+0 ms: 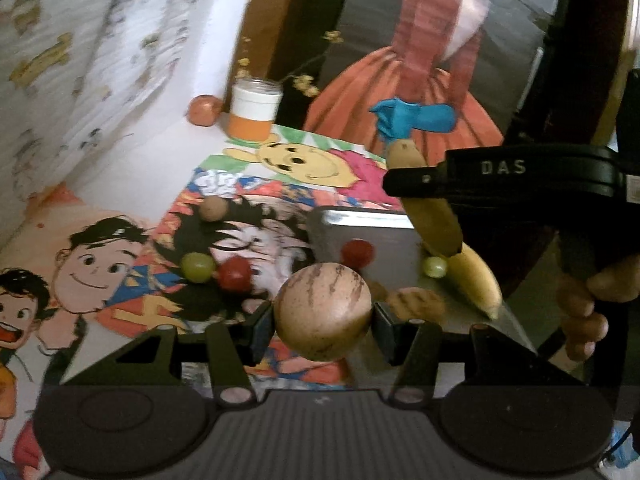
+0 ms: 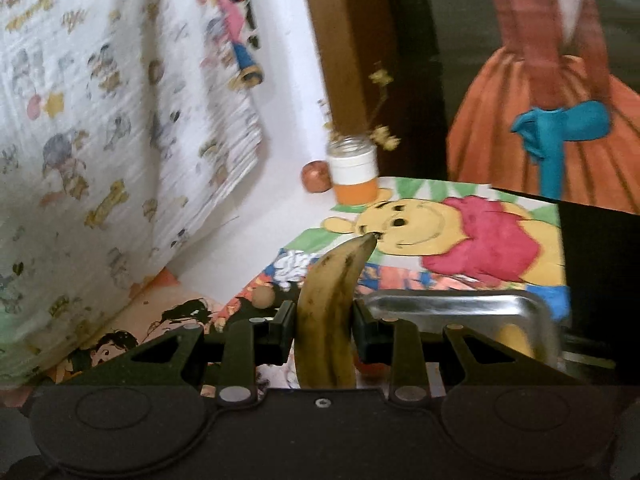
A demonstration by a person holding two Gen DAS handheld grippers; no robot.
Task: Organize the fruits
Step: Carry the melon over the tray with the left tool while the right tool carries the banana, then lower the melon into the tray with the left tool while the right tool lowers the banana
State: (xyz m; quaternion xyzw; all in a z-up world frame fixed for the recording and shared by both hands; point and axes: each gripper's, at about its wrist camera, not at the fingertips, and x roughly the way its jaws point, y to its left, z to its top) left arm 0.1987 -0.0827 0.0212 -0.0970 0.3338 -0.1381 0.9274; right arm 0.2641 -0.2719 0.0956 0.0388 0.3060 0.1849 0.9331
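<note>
Left fingers [image 1: 324,316] clamped on round brown fruit [image 1: 323,310]; right fingers [image 2: 324,326] on banana [image 2: 326,320]

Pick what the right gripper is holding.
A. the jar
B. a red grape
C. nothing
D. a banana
D: the right gripper has its pads pressed on a banana that stands up between them, and the left wrist view shows that banana lifted over the tray.

A shiny metal tray [image 1: 360,226] sits on the cartoon picture mat [image 1: 280,168]. A white-and-orange jar [image 1: 254,110] stands behind it.
</note>
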